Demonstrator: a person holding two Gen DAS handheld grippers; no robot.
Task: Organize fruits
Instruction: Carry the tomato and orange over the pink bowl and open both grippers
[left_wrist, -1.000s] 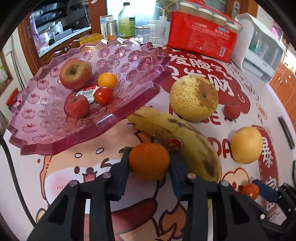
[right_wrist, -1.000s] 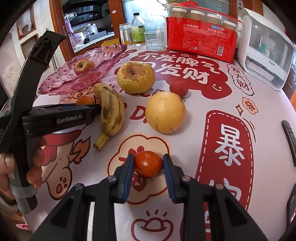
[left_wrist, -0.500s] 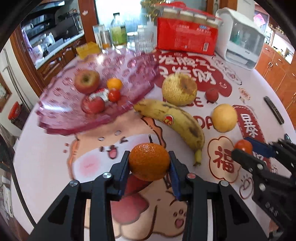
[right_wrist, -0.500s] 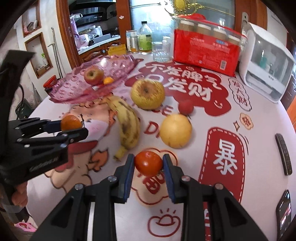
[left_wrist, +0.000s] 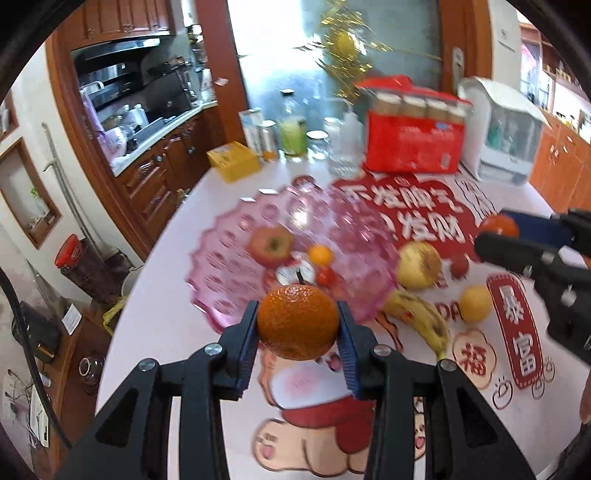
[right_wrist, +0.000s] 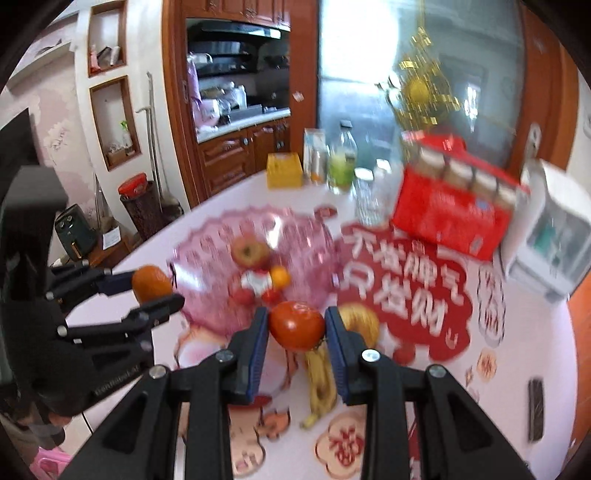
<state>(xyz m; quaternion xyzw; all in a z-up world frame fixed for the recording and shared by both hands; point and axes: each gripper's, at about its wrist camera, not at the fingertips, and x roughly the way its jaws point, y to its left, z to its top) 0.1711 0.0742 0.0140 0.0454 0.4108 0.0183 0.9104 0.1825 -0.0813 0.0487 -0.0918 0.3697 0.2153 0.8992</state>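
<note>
The left gripper (left_wrist: 297, 324) is clamped on a round orange tangerine (left_wrist: 297, 322), held above the table (left_wrist: 166, 332) at the near rim of the scalloped pink translucent plastic tray (left_wrist: 229, 280). The right gripper (right_wrist: 296, 326) pinches a small red tomato (right_wrist: 296, 325), jaws nearly closed. The tray holds a red apple (left_wrist: 270, 246), a small orange citrus (left_wrist: 320, 254) and small red fruits.

A red package of paper cups (left_wrist: 413, 147) stands at the upper right of the table, with a white appliance (left_wrist: 506, 144) to its right. A yellow box (left_wrist: 232, 162), a green-labelled bottle (left_wrist: 293, 136) and clear glasses (left_wrist: 343, 155) sit upper centre. Wooden kitchen cabinets (left_wrist: 155, 181) fill the left.
</note>
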